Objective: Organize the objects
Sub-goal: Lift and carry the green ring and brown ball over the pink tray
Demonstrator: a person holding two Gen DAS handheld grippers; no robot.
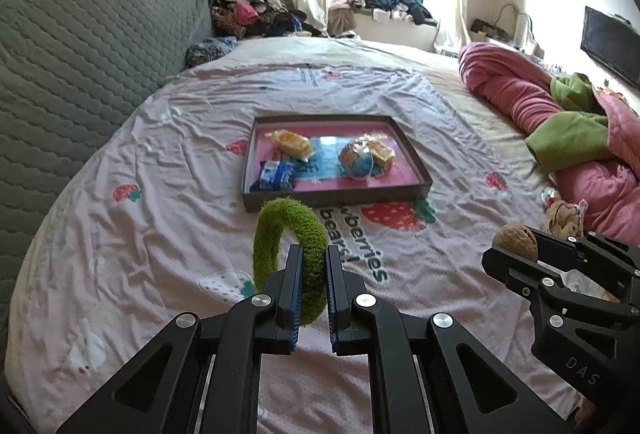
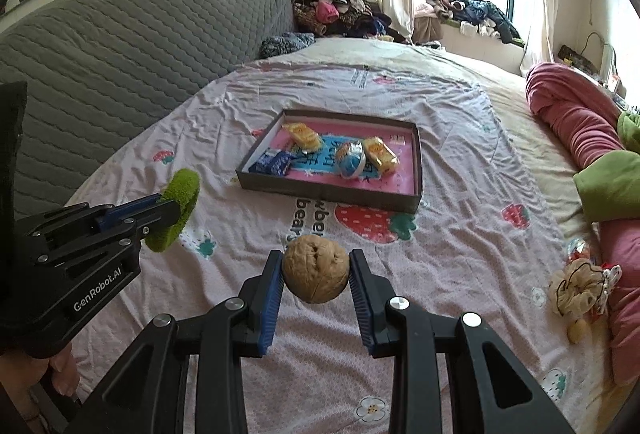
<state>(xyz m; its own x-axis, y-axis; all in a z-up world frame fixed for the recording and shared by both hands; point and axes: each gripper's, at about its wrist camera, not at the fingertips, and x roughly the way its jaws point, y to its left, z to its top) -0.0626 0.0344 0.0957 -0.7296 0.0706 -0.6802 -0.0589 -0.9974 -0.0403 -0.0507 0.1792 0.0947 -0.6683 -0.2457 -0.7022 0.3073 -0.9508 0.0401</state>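
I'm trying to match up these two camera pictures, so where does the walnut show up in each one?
Left wrist view: the walnut sits at the right edge, gripped by the right gripper.
Right wrist view: the walnut is bottom center, clamped between that gripper's jaws.
Shared landmark: the brown tray of snacks on the bedsheet, beyond the walnut in both.

The left hand-held gripper (image 1: 314,254) pointed forward, its jaws drawn close and clamped on a green headband (image 1: 286,258). To its right and level with it, the right hand-held gripper (image 2: 316,266) pinched a walnut (image 2: 316,270) between wider-set fingertips, raised above the bed.
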